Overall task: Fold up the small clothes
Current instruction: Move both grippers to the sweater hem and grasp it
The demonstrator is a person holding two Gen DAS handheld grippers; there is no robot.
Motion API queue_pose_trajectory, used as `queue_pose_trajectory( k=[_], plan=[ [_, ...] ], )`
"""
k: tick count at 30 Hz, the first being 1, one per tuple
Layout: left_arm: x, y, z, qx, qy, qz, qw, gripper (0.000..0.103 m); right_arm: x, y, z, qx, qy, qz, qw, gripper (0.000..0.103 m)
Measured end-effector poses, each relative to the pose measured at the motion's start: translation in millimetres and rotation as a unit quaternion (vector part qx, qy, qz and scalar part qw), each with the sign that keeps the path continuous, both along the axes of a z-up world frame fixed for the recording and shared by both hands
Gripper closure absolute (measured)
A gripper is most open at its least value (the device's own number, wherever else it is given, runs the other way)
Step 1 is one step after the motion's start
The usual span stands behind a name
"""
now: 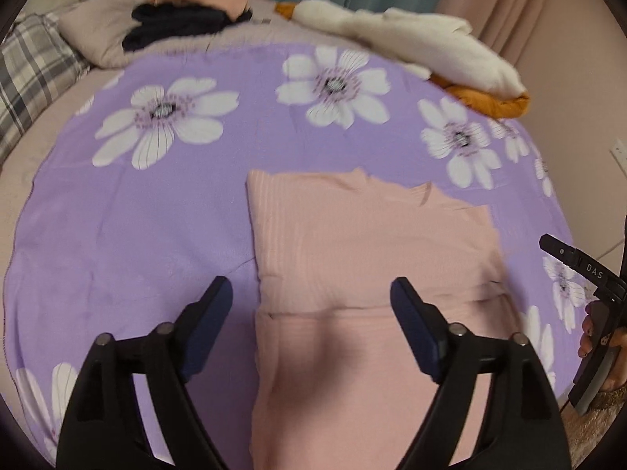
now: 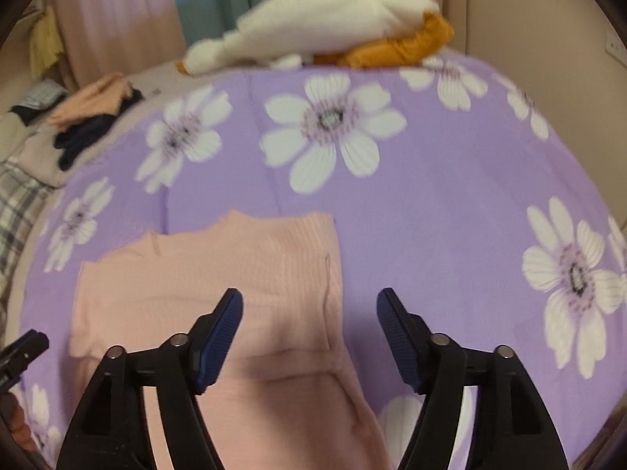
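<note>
Left claw [image 1: 311, 297] open, both fingers above the bed, nothing between the pads. Pink top [image 1: 352, 258] lies folded flat on the purple flowered sheet [image 1: 156, 215]; left finger over bare sheet, right finger over the top. Right claw [image 1: 588, 274] at far right edge, a hand [image 1: 599, 346] on its grip. White garment [image 1: 411, 43] over an orange one [image 1: 493, 102] at the far side; dark and peach clothes [image 1: 184, 11] piled on pillows far left.

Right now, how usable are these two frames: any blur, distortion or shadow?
Left wrist view: fisheye bends the bedspread; soft shadow on the pink top. Right wrist view: blurrier, the white garment smeared.
</note>
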State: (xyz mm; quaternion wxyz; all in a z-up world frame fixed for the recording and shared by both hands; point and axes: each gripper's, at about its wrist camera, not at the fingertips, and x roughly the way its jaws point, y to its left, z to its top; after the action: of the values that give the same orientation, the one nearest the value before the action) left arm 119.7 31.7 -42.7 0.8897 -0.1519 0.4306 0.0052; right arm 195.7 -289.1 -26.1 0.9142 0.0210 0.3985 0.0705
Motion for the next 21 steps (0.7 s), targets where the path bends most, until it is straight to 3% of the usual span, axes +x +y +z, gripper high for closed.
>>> queue_pose_trajectory(
  k=[2, 9, 15, 21],
  plan=[
    [-14.1, -4.6, 8.6, 0.002, -0.008, -0.006, 0.9999, 0.014, -16.3, -2.1, 11.7, 0.006, -0.015, 0.008, 1.0, 0.027],
    [-59.0, -16.4, 10.8, 0.001, -0.008, -0.028, 0.9996, 0.013, -61.5, -16.7, 25.0, 0.044, -0.035, 0.022, 0.998, 0.024],
    [-98.9, -19.4, -17.9, -0.025, 0.026, -0.054, 0.9979, 0.013, -101.2, -29.4, 11.8, 0.026, -0.03, 0.011, 0.999, 0.023],
    [-144.2, -12.4, -51.0, -0.046, 0.056, -0.061, 0.9955, 0.015, -146.3, -41.1, -15.0, 0.029, 0.003, 0.015, 0.999, 0.023]
  ],
)
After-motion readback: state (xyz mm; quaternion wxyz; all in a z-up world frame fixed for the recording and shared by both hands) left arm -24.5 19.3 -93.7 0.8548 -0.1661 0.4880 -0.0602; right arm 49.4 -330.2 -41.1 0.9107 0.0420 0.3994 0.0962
